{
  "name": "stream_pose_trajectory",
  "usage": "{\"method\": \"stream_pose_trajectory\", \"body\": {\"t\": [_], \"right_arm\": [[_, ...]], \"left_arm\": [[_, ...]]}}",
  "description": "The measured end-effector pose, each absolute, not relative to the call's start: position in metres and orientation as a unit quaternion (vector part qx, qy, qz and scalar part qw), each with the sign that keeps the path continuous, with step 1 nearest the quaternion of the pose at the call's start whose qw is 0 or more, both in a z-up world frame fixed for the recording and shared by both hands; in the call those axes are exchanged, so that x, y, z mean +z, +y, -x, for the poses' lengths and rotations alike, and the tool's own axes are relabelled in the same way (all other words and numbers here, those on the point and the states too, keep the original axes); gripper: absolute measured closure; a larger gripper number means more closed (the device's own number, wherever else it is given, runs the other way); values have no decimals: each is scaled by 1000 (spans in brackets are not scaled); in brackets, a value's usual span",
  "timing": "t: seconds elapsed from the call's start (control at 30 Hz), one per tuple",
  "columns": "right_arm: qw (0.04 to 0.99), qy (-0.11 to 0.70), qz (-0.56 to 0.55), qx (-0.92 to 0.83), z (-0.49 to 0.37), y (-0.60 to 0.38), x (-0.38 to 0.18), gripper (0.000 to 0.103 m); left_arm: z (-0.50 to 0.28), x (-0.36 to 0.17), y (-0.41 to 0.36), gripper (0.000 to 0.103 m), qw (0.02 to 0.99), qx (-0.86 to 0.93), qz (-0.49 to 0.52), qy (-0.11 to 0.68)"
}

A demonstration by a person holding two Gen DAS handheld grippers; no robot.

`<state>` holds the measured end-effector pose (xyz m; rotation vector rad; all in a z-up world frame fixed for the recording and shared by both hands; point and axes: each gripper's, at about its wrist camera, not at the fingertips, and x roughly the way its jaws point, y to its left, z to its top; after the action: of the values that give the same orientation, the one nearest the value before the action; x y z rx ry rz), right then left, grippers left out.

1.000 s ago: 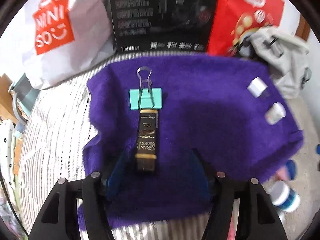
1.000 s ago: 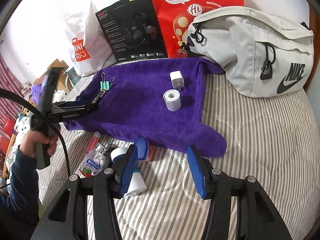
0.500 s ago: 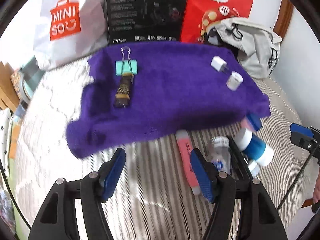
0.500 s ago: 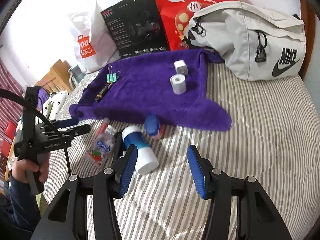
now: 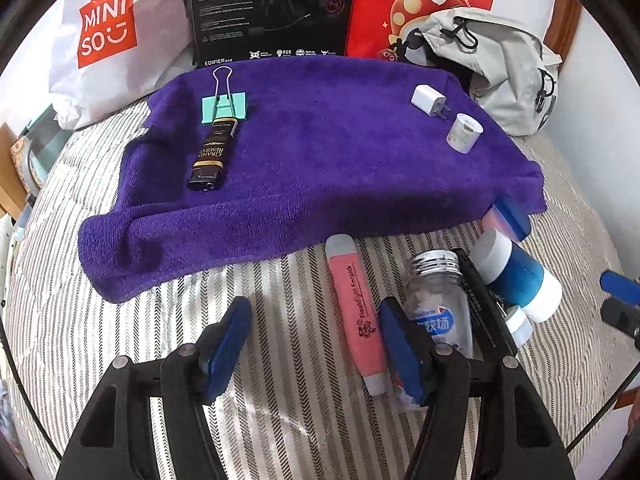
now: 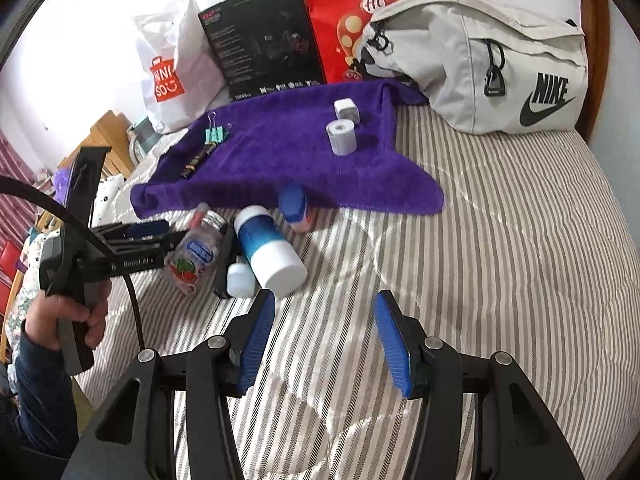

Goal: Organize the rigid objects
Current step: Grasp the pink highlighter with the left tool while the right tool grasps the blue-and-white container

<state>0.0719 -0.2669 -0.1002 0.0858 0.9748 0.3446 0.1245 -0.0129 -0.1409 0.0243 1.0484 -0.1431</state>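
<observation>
On the purple towel (image 5: 320, 160) lie a teal binder clip (image 5: 224, 109), a black-and-gold lighter (image 5: 211, 156), a white charger (image 5: 428, 100) and a white roll (image 5: 463, 133). In front of the towel, on the striped bed, are a pink highlighter (image 5: 358, 312), a clear bottle (image 5: 438, 304), a blue-and-white bottle (image 5: 516, 276), a small white bottle (image 6: 240, 278) and a pink-and-blue container (image 5: 506, 220). My left gripper (image 5: 316, 344) is open just short of the highlighter, empty. My right gripper (image 6: 326, 340) is open near the blue-and-white bottle (image 6: 268, 250), empty.
A white shopping bag (image 5: 108, 40), a black box (image 5: 272, 8), a red bag (image 5: 420, 4) and a grey Nike bag (image 6: 492, 64) line the back. A hand (image 6: 68, 316) holds the left gripper at the bed's left edge. Bare striped bedding (image 6: 520, 240) extends to the right.
My left gripper pulled back off the towel, away from the lighter, and now hovers by the loose items. The right gripper drew nearer to the bottles.
</observation>
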Motion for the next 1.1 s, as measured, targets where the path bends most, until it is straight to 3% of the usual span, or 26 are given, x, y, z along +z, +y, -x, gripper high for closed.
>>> {"method": "stream_pose_trajectory", "body": {"t": [0.5,0.8,0.87,1.1], "right_arm": [[864,473,-26,171,-72,-255,-107,51],[860,476,-36,179,-81,-253,-113,50],[861,474,-35,179,-85,-252,-113,50],[859,466,2,214,-107,-229,-109,50]], "left_arm": [[-123,-143,-3,43,873,-65,-22,483],[-123,-142,-26,71,869,-115,-46,479],[-123,-142,-29,84,867,-127,-45,479],[-119,-141,-30,86,865,-135,-42,481]]}}
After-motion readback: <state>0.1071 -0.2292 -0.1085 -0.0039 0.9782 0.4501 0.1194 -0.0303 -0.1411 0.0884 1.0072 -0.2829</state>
